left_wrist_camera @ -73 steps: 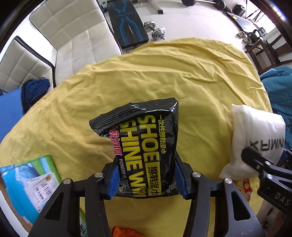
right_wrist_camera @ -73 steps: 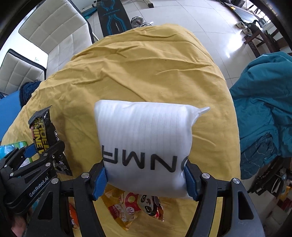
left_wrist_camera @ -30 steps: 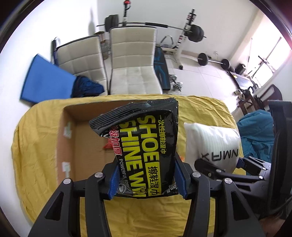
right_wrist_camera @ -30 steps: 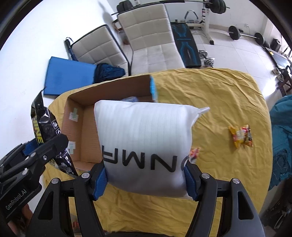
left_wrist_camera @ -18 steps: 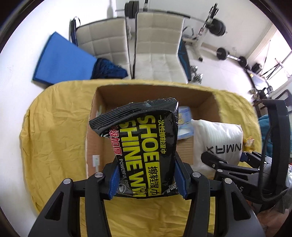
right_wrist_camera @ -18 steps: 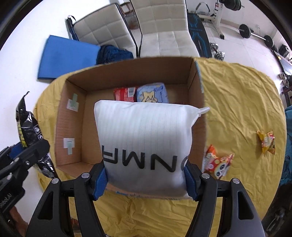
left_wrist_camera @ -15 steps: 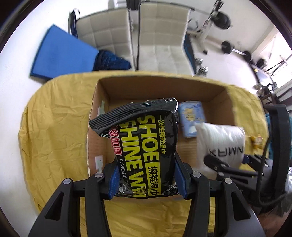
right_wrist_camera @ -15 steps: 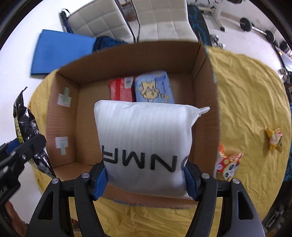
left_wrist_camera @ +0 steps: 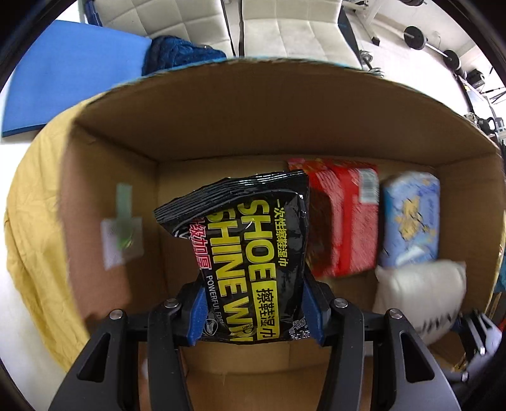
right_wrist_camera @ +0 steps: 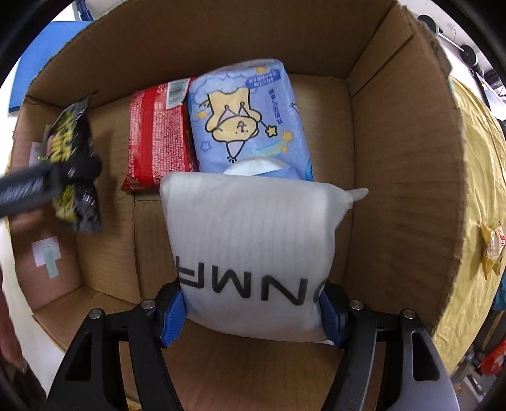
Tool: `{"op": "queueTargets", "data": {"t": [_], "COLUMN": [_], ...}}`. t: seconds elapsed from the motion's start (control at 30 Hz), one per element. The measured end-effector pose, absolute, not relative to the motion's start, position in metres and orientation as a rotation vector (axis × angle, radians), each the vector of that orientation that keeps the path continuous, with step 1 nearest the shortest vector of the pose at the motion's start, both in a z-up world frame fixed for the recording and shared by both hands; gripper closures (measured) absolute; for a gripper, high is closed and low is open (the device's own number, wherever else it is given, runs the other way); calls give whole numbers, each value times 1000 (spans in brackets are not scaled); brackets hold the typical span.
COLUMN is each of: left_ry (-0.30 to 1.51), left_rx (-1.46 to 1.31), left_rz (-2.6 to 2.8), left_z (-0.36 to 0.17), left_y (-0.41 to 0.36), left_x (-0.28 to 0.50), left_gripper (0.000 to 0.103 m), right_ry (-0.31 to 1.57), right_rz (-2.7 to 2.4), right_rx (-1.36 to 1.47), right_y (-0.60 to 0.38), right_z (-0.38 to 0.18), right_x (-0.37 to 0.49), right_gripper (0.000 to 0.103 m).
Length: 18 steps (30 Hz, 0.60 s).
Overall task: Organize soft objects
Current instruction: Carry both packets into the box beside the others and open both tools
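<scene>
My left gripper (left_wrist_camera: 254, 319) is shut on a black shoe shine wipes pack (left_wrist_camera: 249, 253) with yellow lettering, held inside an open cardboard box (left_wrist_camera: 221, 126) near its left wall. My right gripper (right_wrist_camera: 251, 316) is shut on a white foam pouch (right_wrist_camera: 253, 240) with black letters, low in the same box (right_wrist_camera: 404, 158) toward its right side. On the box floor lie a red packet (right_wrist_camera: 155, 142) and a blue tissue pack (right_wrist_camera: 249, 120) with a cartoon figure, side by side. The pouch (left_wrist_camera: 417, 294) shows blurred at the right of the left wrist view, the black pack (right_wrist_camera: 74, 164) blurred at the left of the right wrist view.
The box stands on a yellow cloth (right_wrist_camera: 480, 196) with a small snack packet (right_wrist_camera: 491, 249) to its right. Behind the box are white padded chairs (left_wrist_camera: 284, 28), a blue mat (left_wrist_camera: 63, 72), a dark blue garment (left_wrist_camera: 180, 53) and barbell weights (left_wrist_camera: 414, 36).
Both grippers have come down from above the box into it, each still holding its item. The box walls now fill both views, and the red and blue packs look much closer.
</scene>
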<state>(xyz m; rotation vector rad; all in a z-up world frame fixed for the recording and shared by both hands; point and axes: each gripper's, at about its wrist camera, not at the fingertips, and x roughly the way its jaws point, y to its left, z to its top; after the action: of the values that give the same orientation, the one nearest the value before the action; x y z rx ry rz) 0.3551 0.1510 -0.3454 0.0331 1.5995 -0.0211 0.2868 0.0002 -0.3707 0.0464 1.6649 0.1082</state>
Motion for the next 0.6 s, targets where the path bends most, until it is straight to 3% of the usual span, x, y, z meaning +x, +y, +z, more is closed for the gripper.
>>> {"op": "queueTargets", "data": {"t": [0.6], "left_ry": [1652], "left_rx": [-31], "left_rz": [-75], "left_z": [-371], "left_y": [173], "left_x": [381], "left_gripper": [50], "right_ry": [1682], "right_rz": [104], "right_rx": [61], "right_y": [-10], "right_z": [-387], "right_x": [279], "right_gripper": [27]}}
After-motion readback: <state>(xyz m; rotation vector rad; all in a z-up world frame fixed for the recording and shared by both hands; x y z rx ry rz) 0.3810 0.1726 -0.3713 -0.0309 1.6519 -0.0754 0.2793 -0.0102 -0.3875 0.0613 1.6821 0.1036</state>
